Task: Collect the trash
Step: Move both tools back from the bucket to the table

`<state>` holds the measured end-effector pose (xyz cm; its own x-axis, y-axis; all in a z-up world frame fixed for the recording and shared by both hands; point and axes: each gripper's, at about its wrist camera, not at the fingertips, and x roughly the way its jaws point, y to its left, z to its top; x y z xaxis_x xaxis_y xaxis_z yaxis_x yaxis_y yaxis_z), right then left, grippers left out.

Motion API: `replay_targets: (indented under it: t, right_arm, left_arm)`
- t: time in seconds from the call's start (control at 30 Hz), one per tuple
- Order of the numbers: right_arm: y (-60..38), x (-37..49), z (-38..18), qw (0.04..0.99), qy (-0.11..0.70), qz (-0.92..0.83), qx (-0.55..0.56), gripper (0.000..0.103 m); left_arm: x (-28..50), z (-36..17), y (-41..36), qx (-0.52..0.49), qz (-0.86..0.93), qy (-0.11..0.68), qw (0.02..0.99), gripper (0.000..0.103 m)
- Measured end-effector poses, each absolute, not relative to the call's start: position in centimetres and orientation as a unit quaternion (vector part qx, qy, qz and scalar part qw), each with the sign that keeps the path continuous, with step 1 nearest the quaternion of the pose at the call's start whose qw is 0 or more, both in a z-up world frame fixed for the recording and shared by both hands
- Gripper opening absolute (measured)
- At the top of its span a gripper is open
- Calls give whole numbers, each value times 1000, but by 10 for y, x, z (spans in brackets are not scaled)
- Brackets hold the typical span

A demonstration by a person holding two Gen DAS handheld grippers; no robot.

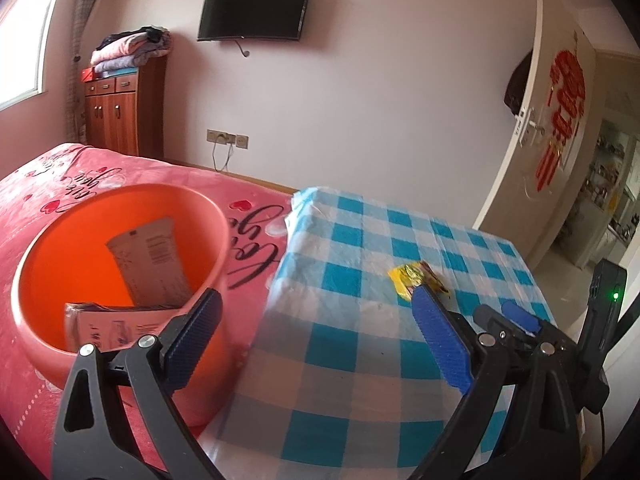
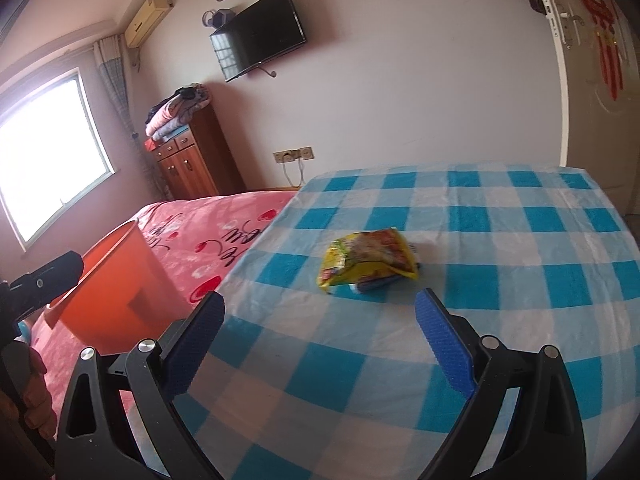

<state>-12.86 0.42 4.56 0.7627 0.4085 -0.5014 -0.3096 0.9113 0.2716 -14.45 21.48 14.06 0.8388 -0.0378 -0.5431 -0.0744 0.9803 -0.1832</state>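
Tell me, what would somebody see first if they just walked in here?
Probably the bright orange bin sitting on the pink bed, already with some paper trash inside. Next, the yellow wrapper lying alone on the blue checked table, right ahead of the open right gripper. The left gripper hangs open between bin and table.

Probably a home bedroom: bed, wall television.

Both black plastic two-finger grippers, left and right, showing ribbed blue pads, silver pivot screws; possibly green LED glowing on the right one.
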Motion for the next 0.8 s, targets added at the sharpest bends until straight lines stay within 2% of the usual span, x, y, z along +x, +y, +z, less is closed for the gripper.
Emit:
replay_targets:
  t: [0.8]
  right_arm:
    - [-65, -112, 23, 947, 287, 122, 81, 95]
  left_arm:
    - [-103, 101, 141, -53, -15, 348, 936, 96]
